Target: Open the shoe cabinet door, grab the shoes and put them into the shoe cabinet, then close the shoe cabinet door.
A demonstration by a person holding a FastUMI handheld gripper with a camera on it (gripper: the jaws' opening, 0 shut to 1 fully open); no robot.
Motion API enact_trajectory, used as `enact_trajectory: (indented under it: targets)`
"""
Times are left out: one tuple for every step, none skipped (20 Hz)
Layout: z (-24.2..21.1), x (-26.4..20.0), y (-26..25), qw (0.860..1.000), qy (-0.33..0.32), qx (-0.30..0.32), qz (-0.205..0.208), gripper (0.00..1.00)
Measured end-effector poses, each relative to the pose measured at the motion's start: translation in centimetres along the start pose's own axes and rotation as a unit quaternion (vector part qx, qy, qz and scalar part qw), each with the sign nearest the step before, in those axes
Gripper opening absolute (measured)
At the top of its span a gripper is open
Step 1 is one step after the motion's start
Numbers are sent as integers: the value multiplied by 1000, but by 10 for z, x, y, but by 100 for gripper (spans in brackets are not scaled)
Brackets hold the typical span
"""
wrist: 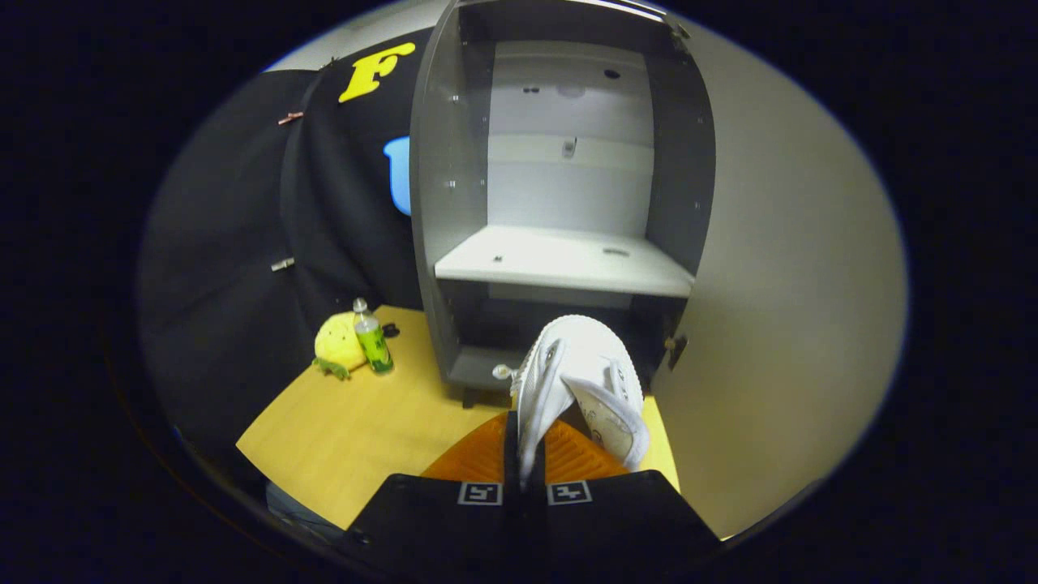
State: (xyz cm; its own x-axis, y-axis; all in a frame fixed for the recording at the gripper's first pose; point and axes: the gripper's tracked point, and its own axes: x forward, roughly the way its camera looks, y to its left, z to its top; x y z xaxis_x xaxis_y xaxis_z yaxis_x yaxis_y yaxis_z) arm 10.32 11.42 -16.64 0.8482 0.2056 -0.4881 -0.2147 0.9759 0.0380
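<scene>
one white shoe (580, 381), its collar edge clamped between the closed fingers of the gripper (523, 466), points lengthwise ahead toward the lower compartment of the open shoe cabinet (559, 268), just beyond.

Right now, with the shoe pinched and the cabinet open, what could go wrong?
1. The gripper is shut on the shoe by a thin edge only, so the shoe may swing or slip out on the way in.
2. The shoe hangs low in front of the cabinet, near the shelf; it might catch that shelf's front edge.
3. The open door stands close beside the shoe and could get bumped.
</scene>
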Motion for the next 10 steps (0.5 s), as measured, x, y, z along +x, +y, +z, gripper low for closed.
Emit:
enact_trajectory:
  targets:
    - [22, 1, -2, 1000, -15, -5, 0, 5]
    - [44, 5, -4, 1000, -28, -10, -2, 5]
    - [63, 10, -7, 999, -39, -12, -4, 5]
    - [81, 20, -7, 999, -51, -13, -3, 5]
    - [98, 30, -8, 998, -57, -14, -3, 5]
    - [117, 41, -10, 998, -66, -11, -4, 5]
    - [137, 52, -12, 997, -76, -9, -6, 5]
    - [156, 61, -15, 996, -85, -9, -8, 5]
    - [175, 72, -16, 995, -95, -10, -7, 5]
    - [192, 81, -18, 995, -104, -12, -3, 5]
